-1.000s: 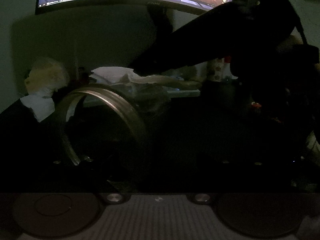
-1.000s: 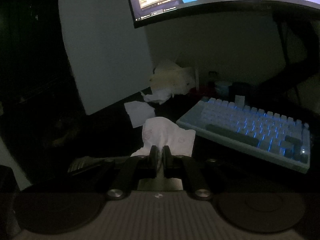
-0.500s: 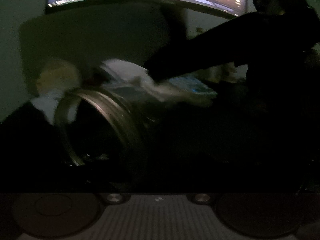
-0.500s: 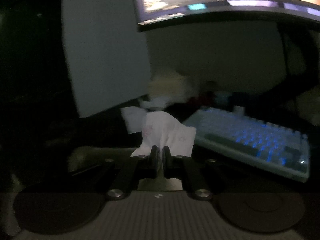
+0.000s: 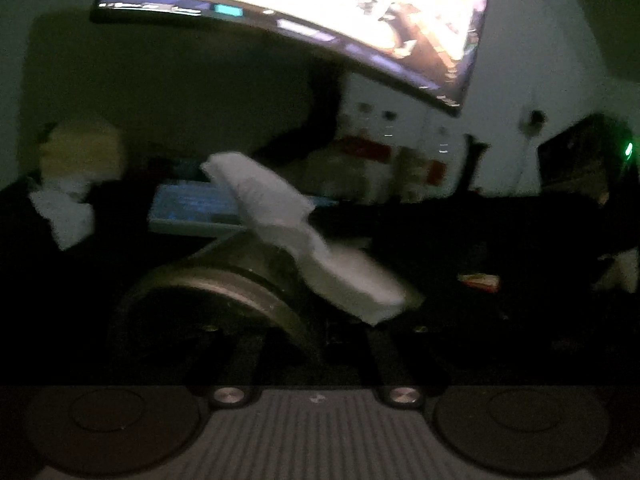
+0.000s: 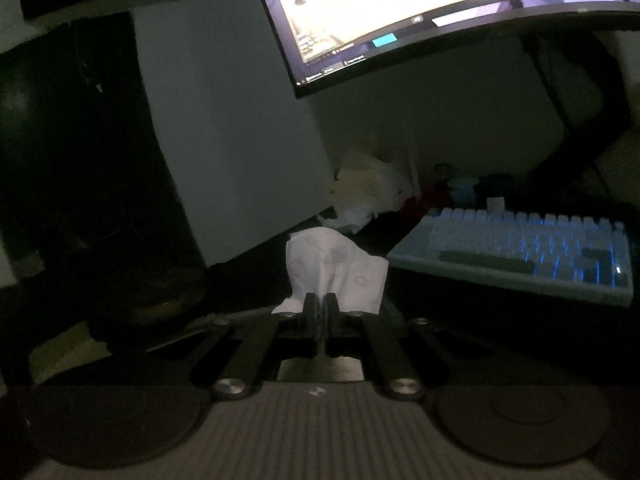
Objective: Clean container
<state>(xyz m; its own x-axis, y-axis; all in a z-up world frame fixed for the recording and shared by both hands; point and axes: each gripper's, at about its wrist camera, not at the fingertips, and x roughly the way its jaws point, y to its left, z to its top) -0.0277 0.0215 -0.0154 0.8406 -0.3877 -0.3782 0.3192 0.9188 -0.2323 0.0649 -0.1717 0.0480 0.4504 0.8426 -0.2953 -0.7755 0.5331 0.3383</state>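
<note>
Overall light: dim room, both views underexposed, grainy in the dark areas.
Main source: a curved monitor (image 5: 320, 12), its screen blown out to white glare in both views.
Second source: blue backlight glowing from the keyboard (image 6: 532, 252); a small green indicator light (image 5: 628, 148) at the far right.
Shadows: the surface (image 5: 480, 240) is almost black, detail lost.
Blur: left wrist view smeared throughout, the white tissue (image 5: 288, 232) streaked; right wrist view sharper, tissue (image 6: 336, 272) readable.
Distortion: fisheye bending, dark vignetted corners.
</note>
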